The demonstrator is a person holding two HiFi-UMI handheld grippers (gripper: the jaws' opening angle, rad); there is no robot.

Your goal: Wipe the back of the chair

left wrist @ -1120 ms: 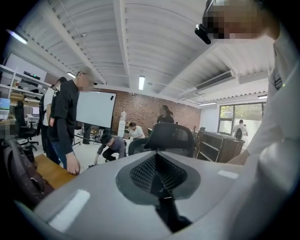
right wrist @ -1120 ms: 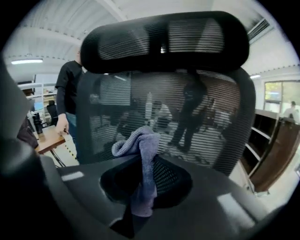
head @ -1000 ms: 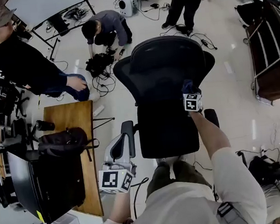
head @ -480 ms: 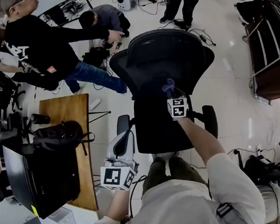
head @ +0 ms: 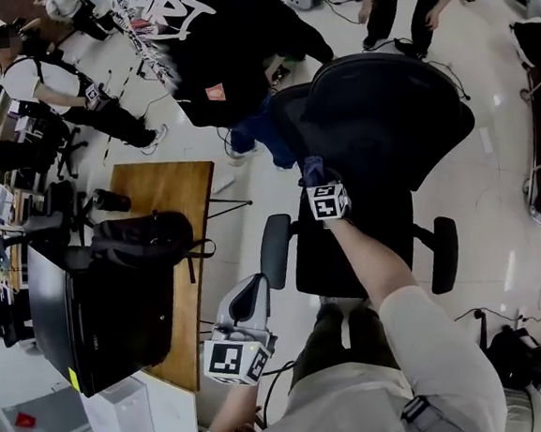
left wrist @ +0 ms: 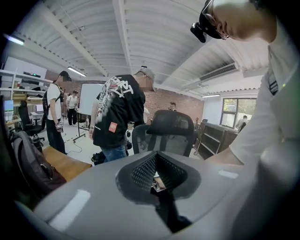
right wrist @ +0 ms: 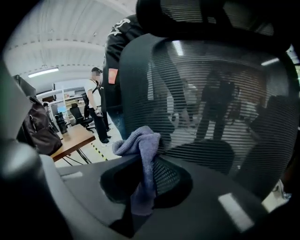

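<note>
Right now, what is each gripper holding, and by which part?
Right gripper pinches the purple cloth around its middle, bunched end free beyond the jaws. Left gripper: shut, holding nothing.

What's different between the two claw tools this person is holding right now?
The right gripper clamps a purple cloth; the left gripper has its jaws together on nothing. The right gripper is raised at the chair's mesh back; the left gripper is held low by the wooden desk, apart from the chair. Both carry a square-marker cube.
</note>
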